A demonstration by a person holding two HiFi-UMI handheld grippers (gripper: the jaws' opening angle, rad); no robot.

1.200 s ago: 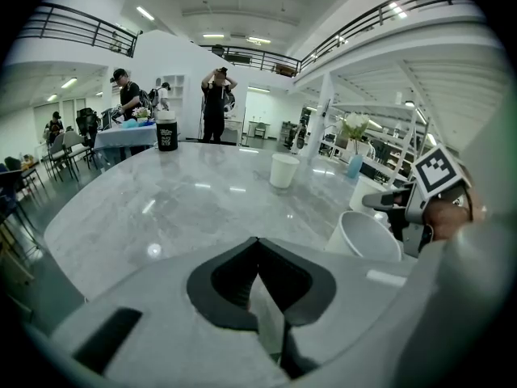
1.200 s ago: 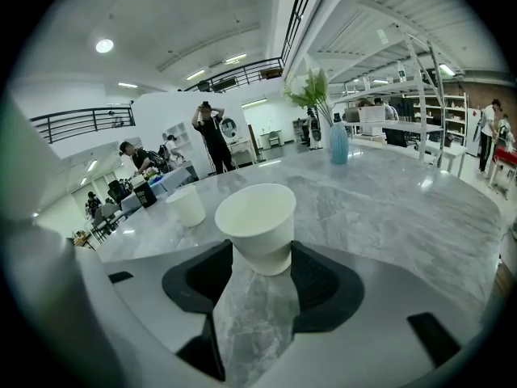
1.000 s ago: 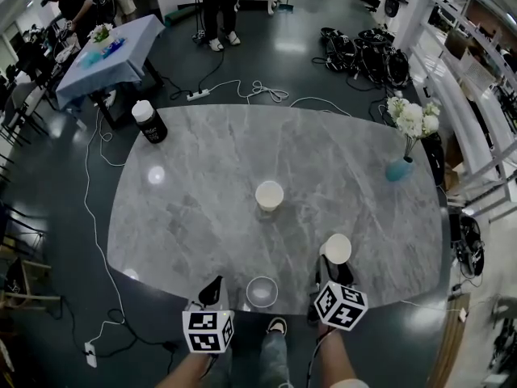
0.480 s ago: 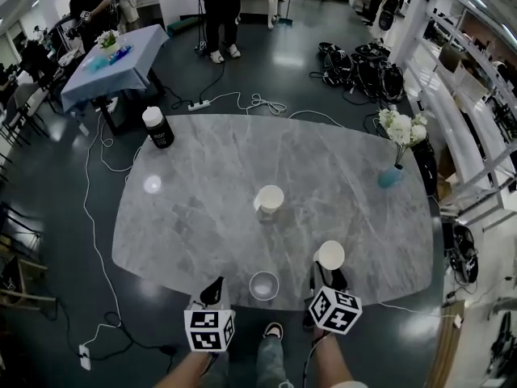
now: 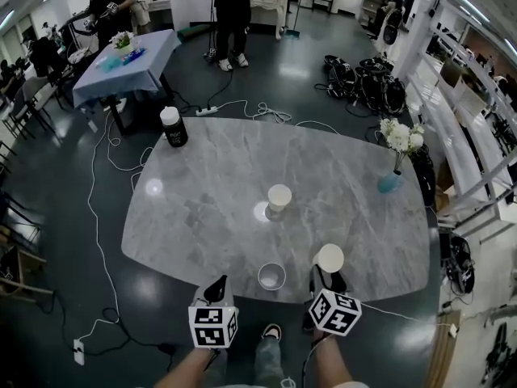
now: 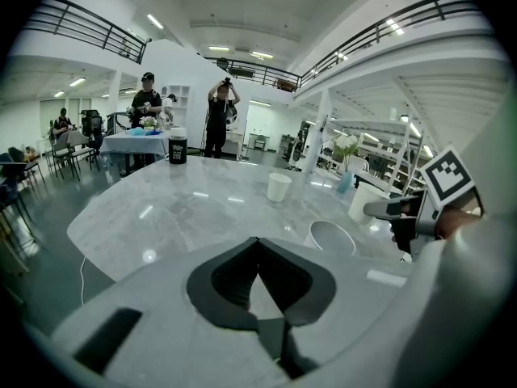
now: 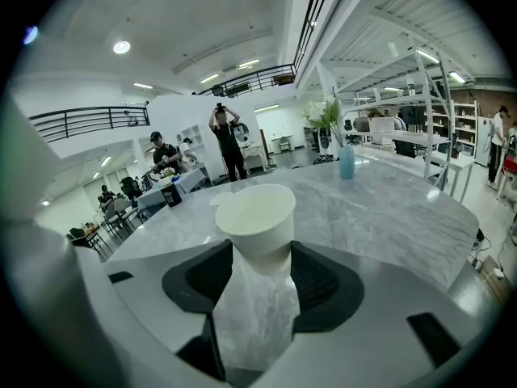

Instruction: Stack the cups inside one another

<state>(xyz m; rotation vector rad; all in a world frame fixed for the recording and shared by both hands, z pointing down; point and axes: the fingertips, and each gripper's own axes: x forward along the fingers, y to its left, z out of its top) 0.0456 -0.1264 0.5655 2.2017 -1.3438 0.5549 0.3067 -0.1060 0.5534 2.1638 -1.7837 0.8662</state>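
Three white paper cups are in view. One cup (image 5: 279, 198) (image 6: 279, 187) stands upright in the middle of the grey marble table (image 5: 202, 208). A second cup (image 5: 271, 276) (image 6: 329, 237) stands by the near edge, between my grippers. The third cup (image 5: 329, 258) (image 7: 257, 217) (image 6: 367, 203) is upright in my right gripper (image 5: 327, 272) (image 7: 258, 253), which is shut on its lower wall. My left gripper (image 5: 217, 284) (image 6: 257, 245) hangs at the near edge, left of the second cup, with its jaws shut on nothing.
A black canister with a white lid (image 5: 172, 126) (image 6: 178, 146) stands at the table's far left. At the right edge is a blue vase of white flowers (image 5: 392, 180) (image 7: 346, 162). People stand by a blue-clothed table (image 5: 121, 63) beyond. Cables and bags lie on the floor.
The head view has drawn back, so the table sits higher and smaller in it. The held cup now lies closer to the near edge. Neither gripper changed its grip.
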